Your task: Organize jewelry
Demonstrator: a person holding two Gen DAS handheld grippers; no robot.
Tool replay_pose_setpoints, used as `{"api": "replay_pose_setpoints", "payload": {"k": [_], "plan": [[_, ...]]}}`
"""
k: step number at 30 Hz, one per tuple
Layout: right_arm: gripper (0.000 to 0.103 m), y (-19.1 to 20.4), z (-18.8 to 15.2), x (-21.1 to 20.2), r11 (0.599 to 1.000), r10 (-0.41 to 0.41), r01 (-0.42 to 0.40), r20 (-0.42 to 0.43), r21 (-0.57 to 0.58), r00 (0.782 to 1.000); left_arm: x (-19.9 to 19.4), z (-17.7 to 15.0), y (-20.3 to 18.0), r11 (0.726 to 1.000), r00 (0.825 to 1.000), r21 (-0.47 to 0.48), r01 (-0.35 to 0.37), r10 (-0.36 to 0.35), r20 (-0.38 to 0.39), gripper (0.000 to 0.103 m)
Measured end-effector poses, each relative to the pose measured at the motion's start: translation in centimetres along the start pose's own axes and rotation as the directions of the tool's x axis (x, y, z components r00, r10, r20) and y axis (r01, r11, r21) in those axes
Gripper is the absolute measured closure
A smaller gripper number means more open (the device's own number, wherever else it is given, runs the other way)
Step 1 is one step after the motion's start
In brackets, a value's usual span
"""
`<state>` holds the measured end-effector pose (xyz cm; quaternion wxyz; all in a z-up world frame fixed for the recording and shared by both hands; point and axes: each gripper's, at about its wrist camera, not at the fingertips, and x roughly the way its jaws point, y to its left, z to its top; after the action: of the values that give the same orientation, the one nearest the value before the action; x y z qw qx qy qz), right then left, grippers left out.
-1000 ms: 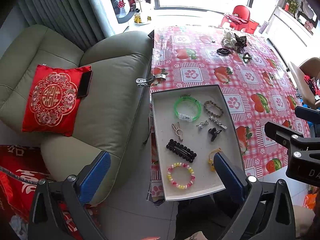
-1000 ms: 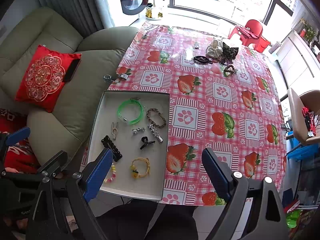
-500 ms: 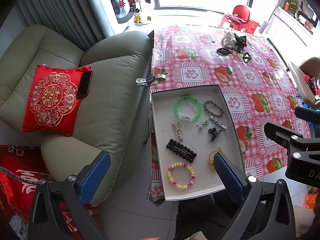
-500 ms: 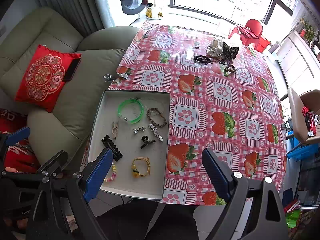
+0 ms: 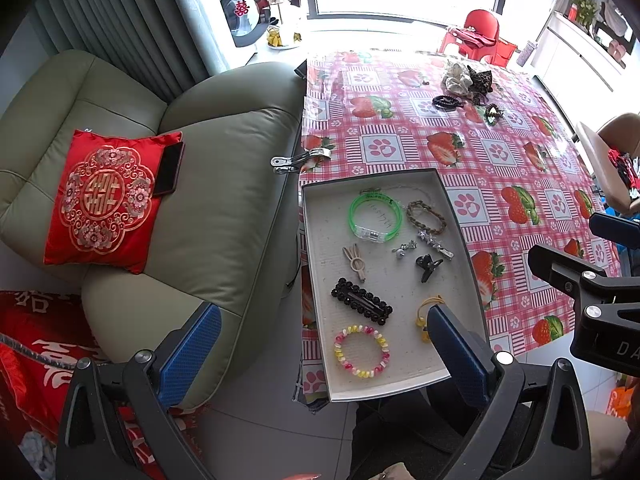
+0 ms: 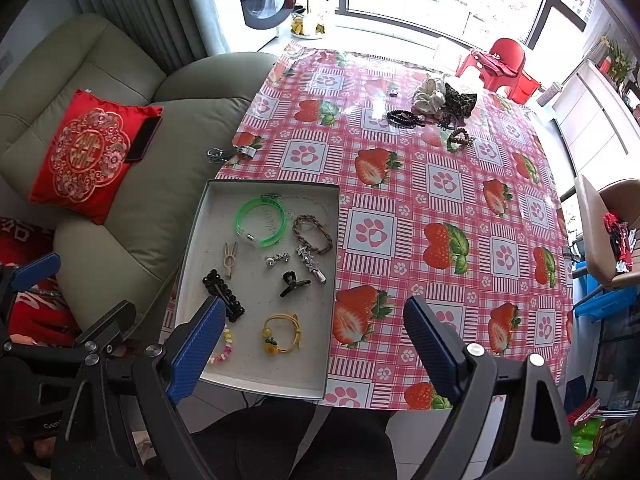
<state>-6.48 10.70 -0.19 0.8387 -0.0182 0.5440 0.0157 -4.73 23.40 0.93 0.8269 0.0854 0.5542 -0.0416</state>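
Nearest the cameras, the left gripper (image 5: pixel 320 344) and the right gripper (image 6: pixel 310 344) both hang above the near table edge with jaws wide apart and nothing between the pads. Compared with a second earlier, nothing has changed: neither gripper has shifted and no item has moved, so no step is under way.

Below them, the grey tray (image 6: pixel 200 240) sits on the table's near left corner. It holds a beaded bracelet (image 5: pixel 362 351), a yellow hair tie (image 6: pixel 281 334), a black barrette (image 5: pixel 361 301), a black claw clip (image 6: pixel 293 281), a beige clip (image 5: pixel 355 262), a green bangle (image 6: pixel 261 222) and a braided bracelet (image 6: pixel 313 233), all lying apart.

Further off, scrunchies (image 6: pixel 442 98) and dark bead bracelets (image 6: pixel 404 118) lie loose on the strawberry tablecloth (image 6: pixel 440 220), well apart from the tray. Judgement: these remain unsorted.
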Motion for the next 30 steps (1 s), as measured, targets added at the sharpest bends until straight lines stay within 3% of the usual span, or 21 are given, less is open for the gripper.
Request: {"api": "replay_pose_setpoints", "payload": {"k": [30], "plan": [[0.011, -0.08, -0.08, 0.00, 1.000, 0.001, -0.001, -0.001, -0.002, 1.000, 0.10, -0.18, 0.07, 1.000, 1.000, -0.001, -0.003, 0.003, -0.003, 0.000]]}}
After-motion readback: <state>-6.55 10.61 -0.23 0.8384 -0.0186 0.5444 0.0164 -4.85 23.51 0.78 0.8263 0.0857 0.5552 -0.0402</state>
